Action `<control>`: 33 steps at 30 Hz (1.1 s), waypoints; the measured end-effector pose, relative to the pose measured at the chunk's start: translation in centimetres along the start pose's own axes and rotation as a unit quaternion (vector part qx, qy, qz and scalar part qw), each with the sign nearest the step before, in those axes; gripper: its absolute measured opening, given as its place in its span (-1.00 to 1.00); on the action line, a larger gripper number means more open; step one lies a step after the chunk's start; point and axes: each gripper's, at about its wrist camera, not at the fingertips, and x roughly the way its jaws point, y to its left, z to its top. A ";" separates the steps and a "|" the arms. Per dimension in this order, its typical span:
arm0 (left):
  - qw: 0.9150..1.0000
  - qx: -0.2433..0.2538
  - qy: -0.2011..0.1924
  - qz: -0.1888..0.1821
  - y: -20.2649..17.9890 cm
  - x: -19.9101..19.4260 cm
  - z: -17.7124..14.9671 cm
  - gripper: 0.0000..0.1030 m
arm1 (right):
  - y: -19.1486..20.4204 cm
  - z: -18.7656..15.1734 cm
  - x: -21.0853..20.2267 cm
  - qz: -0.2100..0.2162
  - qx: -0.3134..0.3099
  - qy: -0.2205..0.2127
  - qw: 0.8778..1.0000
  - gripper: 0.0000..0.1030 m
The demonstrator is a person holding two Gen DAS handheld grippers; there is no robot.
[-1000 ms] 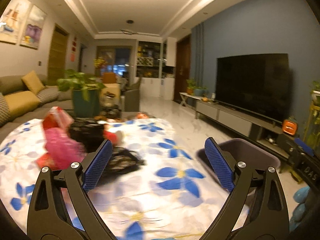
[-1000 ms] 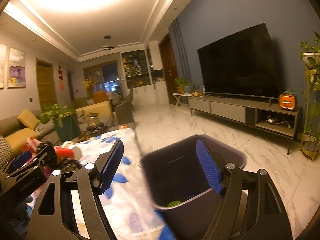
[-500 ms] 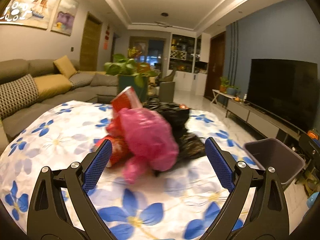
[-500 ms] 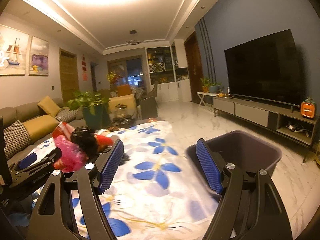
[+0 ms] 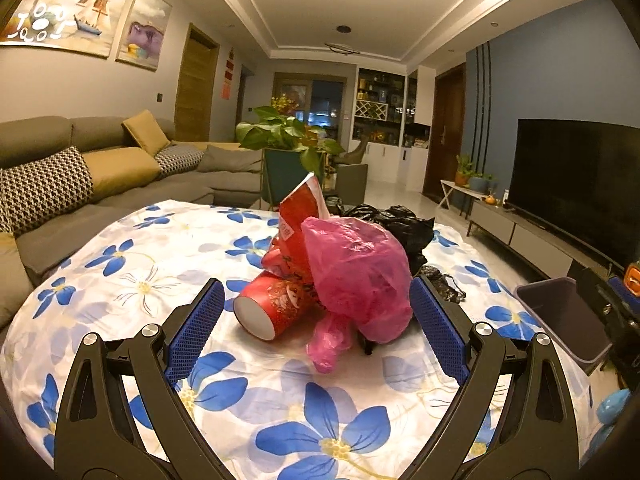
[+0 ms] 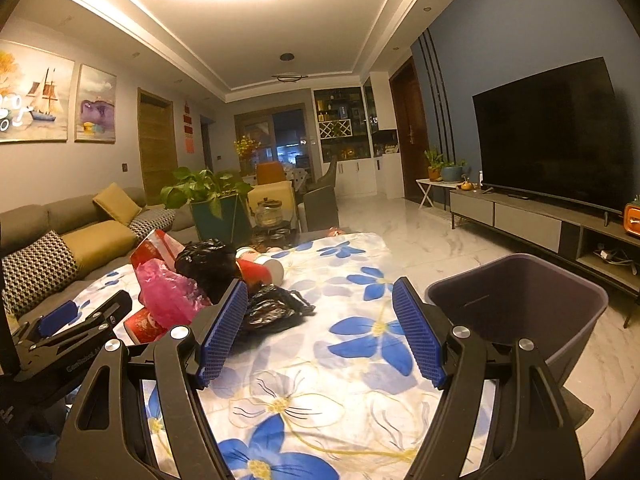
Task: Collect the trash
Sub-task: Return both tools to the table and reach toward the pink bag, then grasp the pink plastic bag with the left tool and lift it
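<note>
Both jaws stand wide apart and hold nothing: the left gripper (image 5: pixel 316 328) hangs low over the table with its blue ribbed pads either side of the trash pile, not touching it, and the right gripper (image 6: pixel 320 332) hovers over bare cloth. Between the left pads lies a crumpled pink plastic bag (image 5: pixel 356 276), resting against a red paper cup (image 5: pixel 276 308) tipped on its side (open mouth toward the camera). Behind them stand a red printed paper bag (image 5: pixel 298 212) and a bunched black plastic bag (image 5: pixel 396 224), with a flatter black wrapper (image 6: pixel 272 308) just beside the right gripper's left pad. All sit on the white tablecloth with blue flowers (image 5: pixel 132 264). Off the table's right edge stands a dark purple plastic bin (image 6: pixel 516 300).
</note>
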 end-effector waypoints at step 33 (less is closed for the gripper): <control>0.996 -0.022 0.033 -0.083 2.6 -0.2 0.6 -0.97 | 3.4 -0.4 4.6 0.055 -0.014 0.032 0.998 0.43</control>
